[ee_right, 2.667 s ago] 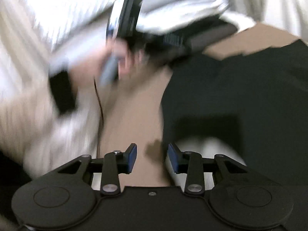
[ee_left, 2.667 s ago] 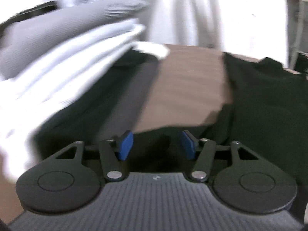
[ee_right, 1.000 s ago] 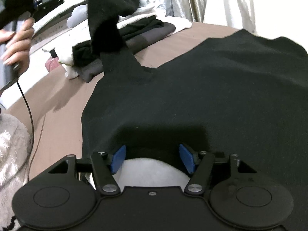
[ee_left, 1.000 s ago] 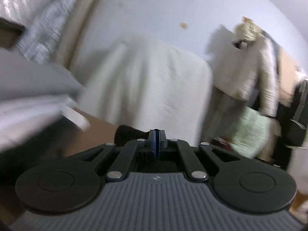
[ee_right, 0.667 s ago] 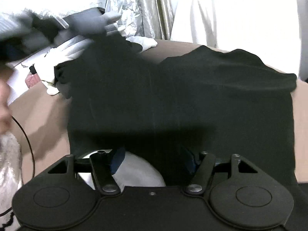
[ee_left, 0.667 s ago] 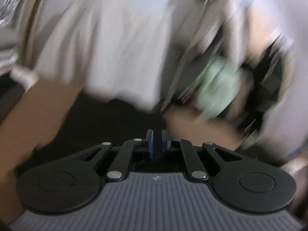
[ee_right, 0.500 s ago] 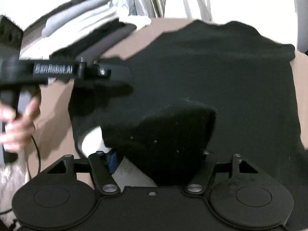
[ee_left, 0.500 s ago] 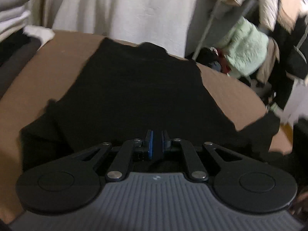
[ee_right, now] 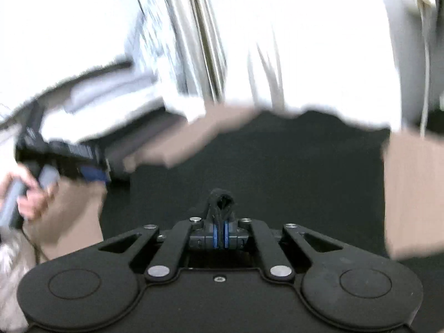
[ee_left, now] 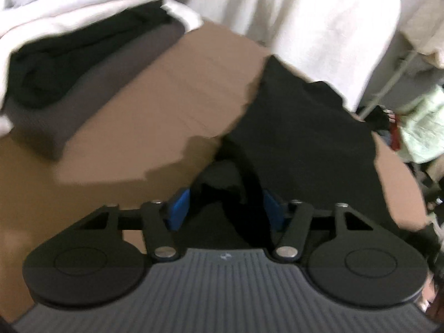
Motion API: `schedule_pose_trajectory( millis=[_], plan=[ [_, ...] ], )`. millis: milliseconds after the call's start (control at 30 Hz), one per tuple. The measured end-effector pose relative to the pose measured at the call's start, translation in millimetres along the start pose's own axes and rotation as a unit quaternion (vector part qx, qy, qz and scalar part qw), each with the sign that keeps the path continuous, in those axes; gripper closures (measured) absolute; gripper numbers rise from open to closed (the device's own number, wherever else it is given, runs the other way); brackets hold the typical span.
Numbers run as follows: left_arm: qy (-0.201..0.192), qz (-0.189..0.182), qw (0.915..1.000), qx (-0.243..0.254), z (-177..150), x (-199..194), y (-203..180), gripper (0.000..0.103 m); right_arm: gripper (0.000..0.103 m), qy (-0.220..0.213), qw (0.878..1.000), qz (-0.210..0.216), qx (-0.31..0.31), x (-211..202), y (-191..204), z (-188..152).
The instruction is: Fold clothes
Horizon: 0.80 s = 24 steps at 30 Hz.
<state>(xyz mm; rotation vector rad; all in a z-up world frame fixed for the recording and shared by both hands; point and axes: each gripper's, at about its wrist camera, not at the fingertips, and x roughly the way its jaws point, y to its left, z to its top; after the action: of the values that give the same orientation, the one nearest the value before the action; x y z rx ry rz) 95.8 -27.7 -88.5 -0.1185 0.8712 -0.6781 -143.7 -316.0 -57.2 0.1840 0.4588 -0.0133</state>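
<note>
- Black garment (ee_left: pixel 299 127) lies spread on the brown table (ee_left: pixel 155 88), its bulk to the right of centre in the left wrist view and filling the middle of the right wrist view (ee_right: pixel 277 166).
- Done so far, as far as can be judged: the garment is laid out mostly flat, and 1 edge is already gathered up. No finished fold shows in either view, so this piece looks to be at an early stage.
- Right gripper (ee_right: pixel 220 237) has its blue pads pressed together on a pinched bunch of the black cloth, which pokes up just beyond the tips.
- Left gripper (ee_left: pixel 224 208) has its jaws opening; a loose hump of the black cloth sits between the blue pads, and they do not seem to press on it.
- Left hand (ee_right: pixel 25 191) of the person shows at the left edge of the right wrist view, wrapped round the handle of the left tool, which hangs over the near left edge of the garment.
- Stack of folded clothes (ee_left: pixel 69 41), white on top with black and grey beneath, sits at the far left of the table. I take it as earlier pieces finished, though the frames cannot confirm that.
- Left to do, by my reading: carry the pinched edge across the body, make the remaining folds, and move the piece to the stack.
- Both views are blurred, so finer creases and the garment's sleeves cannot be made out.
</note>
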Motion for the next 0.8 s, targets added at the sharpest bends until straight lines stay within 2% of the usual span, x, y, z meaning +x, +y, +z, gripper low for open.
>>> schedule_pose_trajectory(
  millis=[67, 133, 200, 267, 400, 433, 500, 567, 633, 700, 733, 800],
  plan=[
    [-0.021, 0.032, 0.9979, 0.053, 0.8, -4.1, -5.9, 0.048, 0.096, -0.011, 1.000, -0.011, 0.000, -6.8, -9.9, 21.8],
    [-0.024, 0.066, 0.9943, 0.080, 0.1, -0.5, -9.7, 0.047, 0.096, -0.002, 1.000, -0.029, -0.010, -9.5, -24.3, 44.3],
    [-0.012, 0.082, 0.9923, 0.092, 0.8, 4.7, -13.3, 0.047, 0.096, 0.035, 0.998, -0.055, -0.012, -5.1, -46.5, 63.6],
    [-0.002, 0.113, 0.9838, 0.139, -0.8, 6.6, -27.8, 0.045, 0.095, 0.090, 0.992, -0.089, 0.005, 9.0, -75.9, 71.2],
    [-0.001, 0.102, 0.9688, 0.226, -11.1, 12.0, -56.7, 0.043, 0.095, 0.147, 0.975, -0.153, 0.071, 38.5, -129.5, 33.8],
    [-0.003, 0.091, 0.9665, 0.240, -14.0, 12.2, -62.4, 0.041, 0.095, 0.161, 0.970, -0.151, 0.100, 42.3, -136.4, 22.5],
    [-0.008, 0.075, 0.9607, 0.267, -18.6, 15.1, -73.5, 0.036, 0.095, 0.159, 0.967, -0.128, 0.156, 43.2, -146.9, 10.3],
    [-0.014, 0.071, 0.9542, 0.290, -23.9, 18.5, -82.5, 0.015, 0.095, 0.175, 0.956, -0.106, 0.209, 49.9, -156.3, 7.6],
    [-0.012, 0.075, 0.9443, 0.320, -30.7, 26.2, -89.7, 0.014, 0.094, 0.177, 0.947, -0.080, 0.256, 53.8, -164.1, 7.3],
    [0.001, 0.095, 0.9300, 0.355, -39.9, 36.2, -96.1, 0.014, 0.094, 0.173, 0.944, -0.082, 0.270, 56.9, -169.0, 5.2],
    [0.006, 0.125, 0.9202, 0.371, -43.2, 43.4, -98.0, 0.017, 0.094, 0.171, 0.944, -0.088, 0.270, 56.7, -169.4, 3.2],
    [0.001, 0.205, 0.8996, 0.386, -44.3, 53.9, -96.0, 0.036, 0.095, 0.163, 0.944, -0.078, 0.277, 54.0, -170.0, -1.6]
  ],
)
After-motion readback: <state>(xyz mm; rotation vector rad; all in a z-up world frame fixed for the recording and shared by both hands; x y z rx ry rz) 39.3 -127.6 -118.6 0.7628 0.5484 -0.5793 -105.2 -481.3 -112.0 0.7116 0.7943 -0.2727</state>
